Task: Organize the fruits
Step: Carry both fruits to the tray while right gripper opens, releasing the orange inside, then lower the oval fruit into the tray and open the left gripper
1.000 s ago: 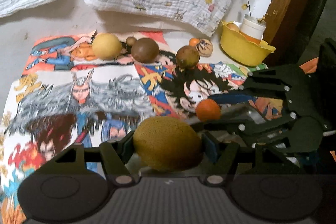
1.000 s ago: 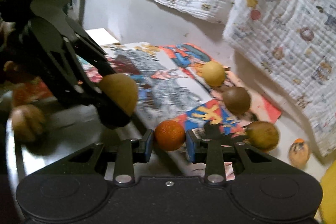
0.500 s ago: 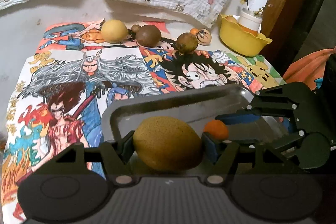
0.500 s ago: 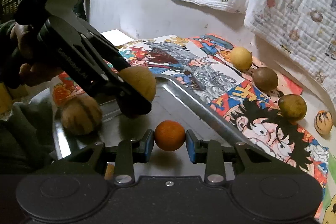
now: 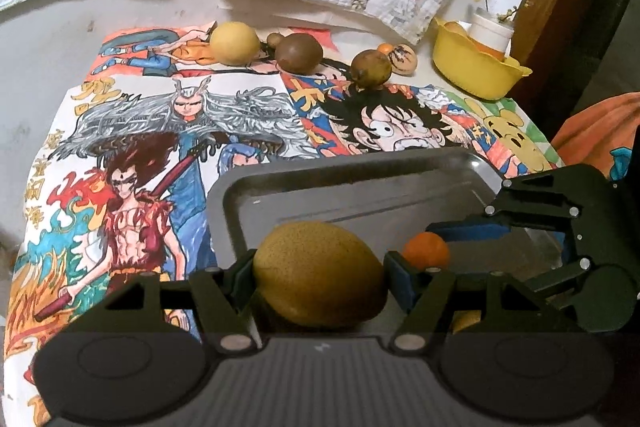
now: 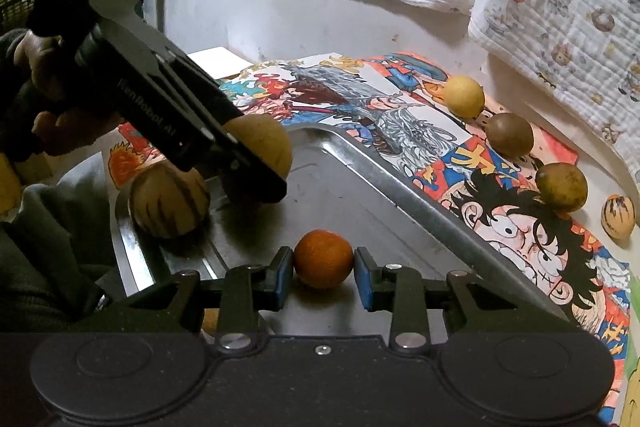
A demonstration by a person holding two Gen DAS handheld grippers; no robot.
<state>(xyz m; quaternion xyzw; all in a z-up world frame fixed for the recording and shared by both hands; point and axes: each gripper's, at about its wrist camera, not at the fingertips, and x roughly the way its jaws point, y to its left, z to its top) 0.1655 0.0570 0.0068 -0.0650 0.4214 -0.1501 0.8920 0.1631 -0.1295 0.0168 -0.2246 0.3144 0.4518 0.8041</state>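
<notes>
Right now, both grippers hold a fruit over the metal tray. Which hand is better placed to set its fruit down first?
Probably right. The right gripper holds the small orange low over bare floor of the tray. The left gripper holds its yellow-brown fruit close beside a striped fruit already lying there.

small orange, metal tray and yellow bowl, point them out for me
small orange (image 6: 323, 258), right wrist view, middle of its front.
metal tray (image 5: 360, 167), left wrist view, far rim.
yellow bowl (image 5: 472, 71), left wrist view, outer wall.

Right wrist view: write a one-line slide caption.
Right claw grips a small orange fruit over the metal tray, while the left claw holds a yellow-brown fruit beside a striped one.
</notes>
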